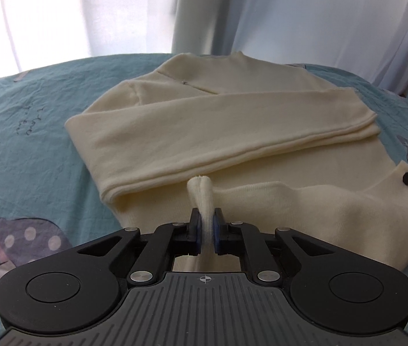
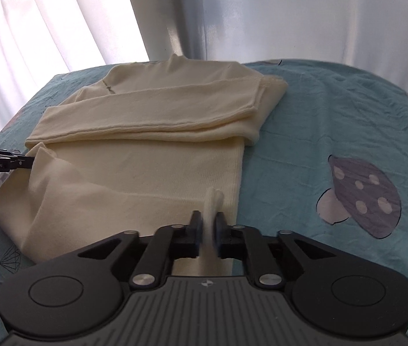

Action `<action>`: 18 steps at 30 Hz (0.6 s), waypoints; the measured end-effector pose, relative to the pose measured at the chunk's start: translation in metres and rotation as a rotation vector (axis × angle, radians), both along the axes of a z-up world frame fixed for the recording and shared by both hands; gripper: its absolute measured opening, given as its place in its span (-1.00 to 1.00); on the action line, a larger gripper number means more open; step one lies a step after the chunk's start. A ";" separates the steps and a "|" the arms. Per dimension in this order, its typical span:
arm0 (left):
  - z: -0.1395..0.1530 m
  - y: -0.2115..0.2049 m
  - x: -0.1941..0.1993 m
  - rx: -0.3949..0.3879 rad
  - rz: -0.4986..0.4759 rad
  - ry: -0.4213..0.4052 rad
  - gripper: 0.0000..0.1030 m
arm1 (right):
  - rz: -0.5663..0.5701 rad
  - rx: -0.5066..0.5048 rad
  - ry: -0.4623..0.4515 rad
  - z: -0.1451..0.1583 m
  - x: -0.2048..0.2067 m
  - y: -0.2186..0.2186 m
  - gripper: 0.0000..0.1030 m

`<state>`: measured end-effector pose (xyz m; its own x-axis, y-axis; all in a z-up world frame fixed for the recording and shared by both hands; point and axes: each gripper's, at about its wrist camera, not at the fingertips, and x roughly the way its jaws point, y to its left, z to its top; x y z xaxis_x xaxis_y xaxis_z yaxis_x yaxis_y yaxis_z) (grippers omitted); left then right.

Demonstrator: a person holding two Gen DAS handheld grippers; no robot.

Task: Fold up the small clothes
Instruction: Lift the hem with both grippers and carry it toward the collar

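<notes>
Fingers (image 1: 194, 227) of both grippers pinch the sweater's (image 1: 204, 121) near hem.

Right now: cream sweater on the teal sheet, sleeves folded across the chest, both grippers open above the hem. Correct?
Not quite: the grippers are not open. The left gripper is shut on a pinch of the cream sweater at its hem in the left wrist view, and the right gripper likewise in the right wrist view. The rest holds: sleeves folded across the chest, sweater on the teal sheet.

Bedroom: mushroom-print bedsheet (image 2: 333, 109), curtains (image 2: 59, 20)
</notes>
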<state>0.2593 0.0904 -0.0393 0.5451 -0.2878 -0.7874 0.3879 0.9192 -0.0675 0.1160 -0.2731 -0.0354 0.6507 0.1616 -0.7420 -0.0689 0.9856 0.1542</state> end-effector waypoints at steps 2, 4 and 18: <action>0.015 0.002 -0.005 -0.011 0.011 -0.028 -0.82 | 0.003 -0.038 -0.044 0.007 -0.004 0.003 -0.89; 0.038 0.009 -0.008 -0.060 0.024 -0.070 -0.82 | 0.004 -0.043 -0.097 0.020 -0.006 0.003 -0.89; 0.015 0.017 0.085 -0.015 0.149 -0.064 -0.57 | -0.101 0.013 -0.149 0.022 0.120 -0.008 -0.87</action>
